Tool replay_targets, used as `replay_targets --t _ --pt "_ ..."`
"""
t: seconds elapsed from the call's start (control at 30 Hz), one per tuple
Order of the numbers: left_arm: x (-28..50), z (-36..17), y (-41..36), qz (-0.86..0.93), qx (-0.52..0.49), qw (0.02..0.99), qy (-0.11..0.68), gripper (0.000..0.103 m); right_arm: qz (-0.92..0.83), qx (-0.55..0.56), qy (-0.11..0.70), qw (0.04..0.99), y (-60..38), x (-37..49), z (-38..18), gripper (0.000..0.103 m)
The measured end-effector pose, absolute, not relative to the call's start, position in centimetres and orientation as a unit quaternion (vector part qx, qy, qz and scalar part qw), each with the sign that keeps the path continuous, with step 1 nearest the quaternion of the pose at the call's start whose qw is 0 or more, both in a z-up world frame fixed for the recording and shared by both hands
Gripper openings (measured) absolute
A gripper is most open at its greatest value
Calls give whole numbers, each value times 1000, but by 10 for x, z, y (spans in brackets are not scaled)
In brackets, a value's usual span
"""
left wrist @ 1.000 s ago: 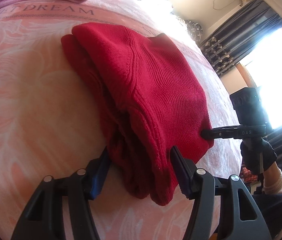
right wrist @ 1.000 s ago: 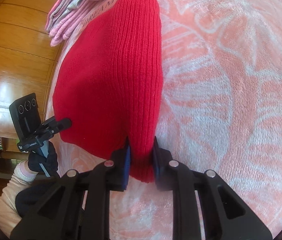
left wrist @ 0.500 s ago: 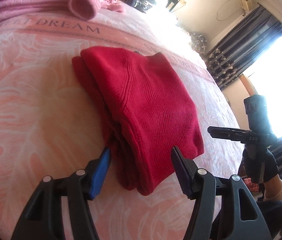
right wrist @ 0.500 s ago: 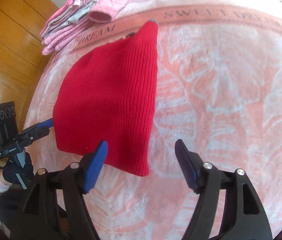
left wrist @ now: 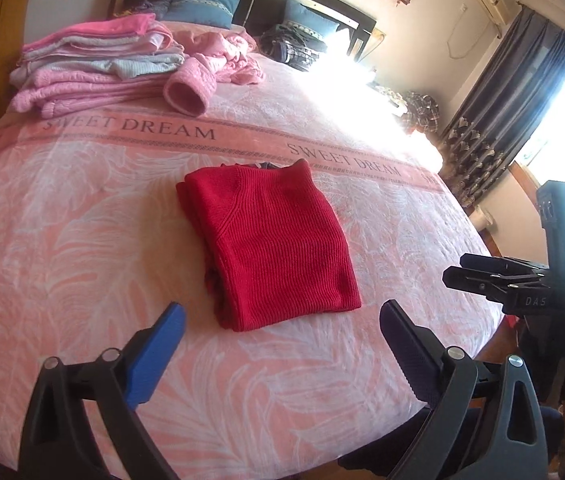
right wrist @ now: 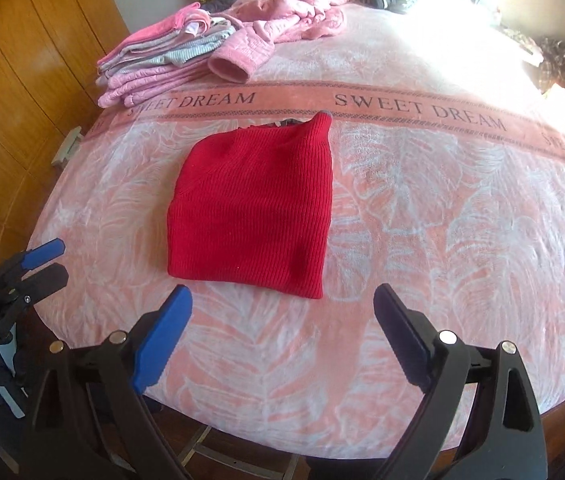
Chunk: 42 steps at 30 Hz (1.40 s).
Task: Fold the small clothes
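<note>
Nearest in each wrist view, the left gripper and the right gripper are both spread wide and holding nothing, hovering over the near edge of the bed. Looks like a hands-off pose, probably because this piece is done.

Just past the tips, apart from both, the red ribbed knit sweater lies folded into a compact rectangle on the pink leaf-print blanket, midway between the near edge and the "SWEET DREAM" band. A bit of darker fabric peeks out at its far edge.

Further back, toward the far left corner, sits a stack of folded pink and grey clothes, with a crumpled pink quilted garment beside it, likely waiting its turn.
</note>
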<state>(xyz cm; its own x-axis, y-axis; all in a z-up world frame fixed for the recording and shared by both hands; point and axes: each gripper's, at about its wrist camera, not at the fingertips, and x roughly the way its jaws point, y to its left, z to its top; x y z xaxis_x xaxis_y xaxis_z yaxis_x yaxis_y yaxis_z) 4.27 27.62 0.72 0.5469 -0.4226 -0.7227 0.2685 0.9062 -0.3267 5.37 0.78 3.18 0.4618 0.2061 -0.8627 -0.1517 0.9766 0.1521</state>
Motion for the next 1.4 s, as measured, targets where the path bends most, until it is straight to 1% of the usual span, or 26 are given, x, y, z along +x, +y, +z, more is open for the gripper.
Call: replay_targets --t 0.1,0.2,0.3,0.4,0.5,0.6,0.77,1.03,1.4 --pt "23 12 280 -166 -76 882 434 98 74 9 491 868 13 32 38 95" --pt "8 14 289 -153 -94 887 426 98 65 11 483 873 15 17 35 96" --pt "-4 14 296 -129 -91 897 413 98 64 29 484 872 17 5 30 96" --pt "-12 8 298 -124 -92 897 415 98 43 21 488 871 20 -4 24 96" --pt "-19 1 296 -97 -68 899 421 98 46 23 482 875 24 -14 21 96" --pt "-26 -7 294 -85 -60 898 428 98 63 43 490 868 25 -20 11 95" --pt "-30 -28 292 -61 -60 886 456 98 64 38 506 860 30 -26 -7 96" --pt "-34 -55 287 -25 -21 877 479 98 62 52 530 844 24 -30 -34 96" --pt "-27 -67 287 -6 -20 869 494 98 64 14 553 831 39 -31 -62 95"
